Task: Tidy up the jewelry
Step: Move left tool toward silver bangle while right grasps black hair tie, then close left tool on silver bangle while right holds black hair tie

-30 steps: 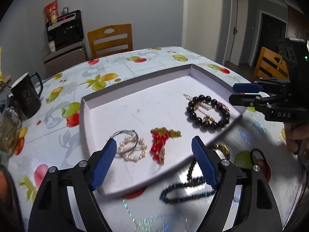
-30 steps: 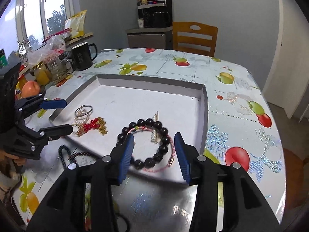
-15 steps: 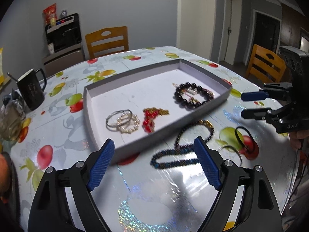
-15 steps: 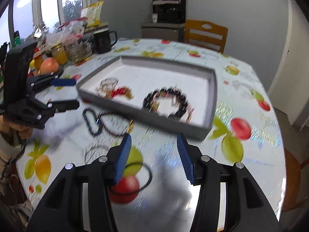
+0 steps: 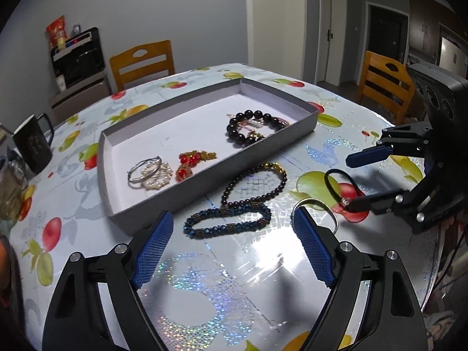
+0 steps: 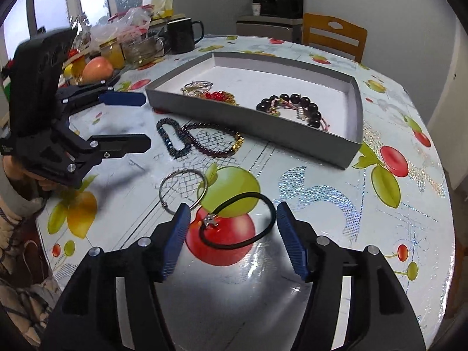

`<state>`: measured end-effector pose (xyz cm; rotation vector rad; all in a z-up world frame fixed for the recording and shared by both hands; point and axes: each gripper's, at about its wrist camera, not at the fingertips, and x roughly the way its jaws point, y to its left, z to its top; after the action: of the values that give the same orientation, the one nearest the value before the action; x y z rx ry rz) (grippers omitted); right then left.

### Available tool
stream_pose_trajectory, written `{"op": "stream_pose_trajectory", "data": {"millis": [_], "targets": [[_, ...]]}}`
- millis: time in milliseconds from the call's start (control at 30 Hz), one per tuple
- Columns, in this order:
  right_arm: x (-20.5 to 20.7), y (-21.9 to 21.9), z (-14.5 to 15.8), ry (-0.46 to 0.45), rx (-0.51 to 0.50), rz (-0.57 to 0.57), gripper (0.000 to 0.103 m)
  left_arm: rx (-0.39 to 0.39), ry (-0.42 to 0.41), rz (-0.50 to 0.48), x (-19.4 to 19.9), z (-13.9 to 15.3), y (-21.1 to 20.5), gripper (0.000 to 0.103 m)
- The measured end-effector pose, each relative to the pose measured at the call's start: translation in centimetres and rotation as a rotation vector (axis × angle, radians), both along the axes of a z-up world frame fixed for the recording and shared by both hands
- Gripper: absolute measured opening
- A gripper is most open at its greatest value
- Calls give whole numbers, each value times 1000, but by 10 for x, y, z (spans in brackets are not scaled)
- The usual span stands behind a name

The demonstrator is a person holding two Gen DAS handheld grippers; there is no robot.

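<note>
A grey tray [image 5: 210, 172] [image 6: 263, 130] holds a black bead bracelet [image 5: 248, 128] [image 6: 292, 99], a red bead piece [image 5: 190, 163] and a pearl bracelet [image 5: 155, 175] with a silver bangle. In front of it on the table lie a blue bead bracelet [image 5: 228, 222] [image 6: 165, 140], a dark bead bracelet with gold beads [image 5: 254, 181] [image 6: 216, 153], a silver ring [image 5: 316, 201] [image 6: 161, 188] and a black cord loop with a charm [image 5: 330, 184] [image 6: 273, 213]. My left gripper [image 5: 234, 216] [image 6: 147, 121] hangs open over the blue bracelet. My right gripper [image 6: 233, 207] [image 5: 351, 182] is opening, with the cord loop lying between its fingers, ungripped.
A black mug [image 5: 32, 146] [image 6: 181, 35], glass jars and fruit [image 6: 98, 68] crowd the table's window side. Wooden chairs [image 5: 143, 61] [image 5: 386, 84] stand around the fruit-print table. A person's sleeve shows behind the left gripper.
Both grippers drew back from over the tray to the loose pieces on the table. The right gripper's jaws widened, and the black bead bracelet stayed in the tray.
</note>
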<state>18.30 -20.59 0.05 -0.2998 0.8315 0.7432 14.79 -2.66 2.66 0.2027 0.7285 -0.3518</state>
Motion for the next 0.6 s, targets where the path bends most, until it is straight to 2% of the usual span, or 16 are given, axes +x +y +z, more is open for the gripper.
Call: {"op": "stream_pose_trajectory", "data": {"millis": [133, 200, 233, 267, 300, 367, 600], "targets": [[-6, 9, -3, -18, -39, 30, 59, -7, 5, 5, -2, -1, 0, 84], [-7, 13, -7, -21, -66, 40, 43, -10, 7, 5, -3, -1, 0, 84], [-7, 14, -9, -17, -66, 45, 40, -11, 8, 3, -4, -1, 0, 84], [-7, 13, -8, -20, -64, 43, 28, -11, 9, 2, -4, -1, -1, 85], [-6, 12, -8, -22, -66, 39, 20, -9, 10, -2, -5, -1, -2, 85], [-4, 9, -8, -20, -62, 25, 14, -4, 12, -11, -6, -2, -5, 85], [6, -8, -7, -7, -43, -32, 13, 22, 25, -64, -12, -5, -25, 85]]}}
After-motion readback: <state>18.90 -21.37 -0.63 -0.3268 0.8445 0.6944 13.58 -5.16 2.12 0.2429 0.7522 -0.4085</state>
